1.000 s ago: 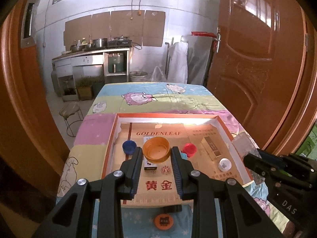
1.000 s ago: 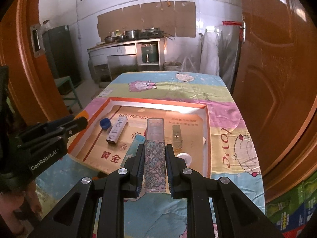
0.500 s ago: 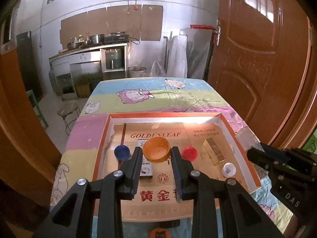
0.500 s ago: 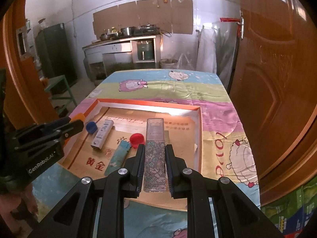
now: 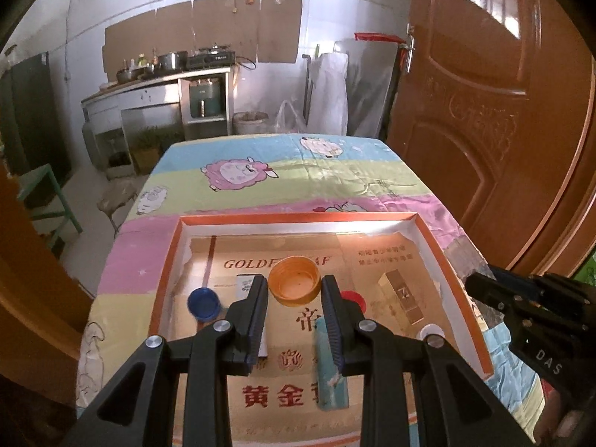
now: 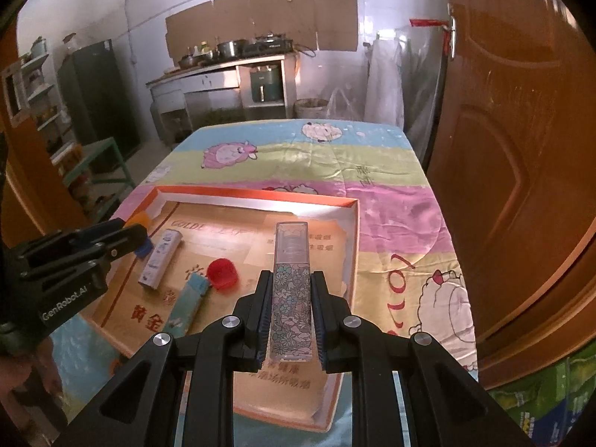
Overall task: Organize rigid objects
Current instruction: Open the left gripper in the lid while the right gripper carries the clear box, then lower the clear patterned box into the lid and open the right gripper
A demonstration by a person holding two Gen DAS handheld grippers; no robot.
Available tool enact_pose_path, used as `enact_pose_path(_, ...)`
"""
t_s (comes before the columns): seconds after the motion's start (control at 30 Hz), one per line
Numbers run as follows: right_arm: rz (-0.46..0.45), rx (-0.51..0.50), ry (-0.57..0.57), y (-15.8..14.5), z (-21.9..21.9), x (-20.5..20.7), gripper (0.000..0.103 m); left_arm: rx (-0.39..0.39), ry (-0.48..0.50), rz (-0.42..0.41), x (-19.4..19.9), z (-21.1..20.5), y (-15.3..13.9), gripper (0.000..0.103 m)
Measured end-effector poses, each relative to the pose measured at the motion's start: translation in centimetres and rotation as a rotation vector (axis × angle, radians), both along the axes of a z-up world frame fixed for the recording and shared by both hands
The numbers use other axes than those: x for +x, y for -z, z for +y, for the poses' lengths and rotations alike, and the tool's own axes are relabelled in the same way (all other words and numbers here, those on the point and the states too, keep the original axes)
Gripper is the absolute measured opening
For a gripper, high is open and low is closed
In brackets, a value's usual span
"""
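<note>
An orange cap sits clenched between the left tongs, held level above the box tray, while to their right the right tongs grip a floral bottle lengthwise over the same tray.

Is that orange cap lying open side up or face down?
Open side up. The orange cap, gripped by the left tool above the tray, shows its hollow inside and raised rim.
</note>
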State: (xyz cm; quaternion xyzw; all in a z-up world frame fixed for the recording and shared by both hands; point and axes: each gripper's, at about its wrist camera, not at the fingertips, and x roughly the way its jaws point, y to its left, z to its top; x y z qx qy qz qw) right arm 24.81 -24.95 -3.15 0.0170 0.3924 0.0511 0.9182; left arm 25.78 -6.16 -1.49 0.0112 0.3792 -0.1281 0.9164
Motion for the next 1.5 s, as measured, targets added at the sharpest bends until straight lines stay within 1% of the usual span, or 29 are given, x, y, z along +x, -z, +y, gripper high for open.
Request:
enact_pose_path(0.13, 0.023, 0.005, -0.006, 0.3, -0.8, 1.7, 0.02, -0.011, 0.001, 0.034, 1.6, -0.5, 0.4, 0.03)
enact_pose_path(0.33, 0.07, 0.02, -0.028, 1.0, -1.4, 4.7, 0.02, -0.009, 0.003, 0.075, 3.6, -1.4, 1.2, 0.03)
enact_pose_path(0.73, 0.151, 0.034, -0.061, 2.5, -0.6, 9.5, 0.021, 0.006, -0.009, 0.153, 7.1, -2.1, 2.8, 0.03)
enact_pose_path(1.0, 0.179, 0.029, -0.06, 3.9, -0.4, 10.8, 0.02, 0.024, -0.004, 0.175, 8.3, -2.7, 3.9, 0.03)
enact_pose_path(1.5, 0.207, 0.001, -0.059, 5.9, -0.4, 11.7, 0.021, 0.052, 0.004, 0.21, 9.4, -3.5, 5.8, 0.03)
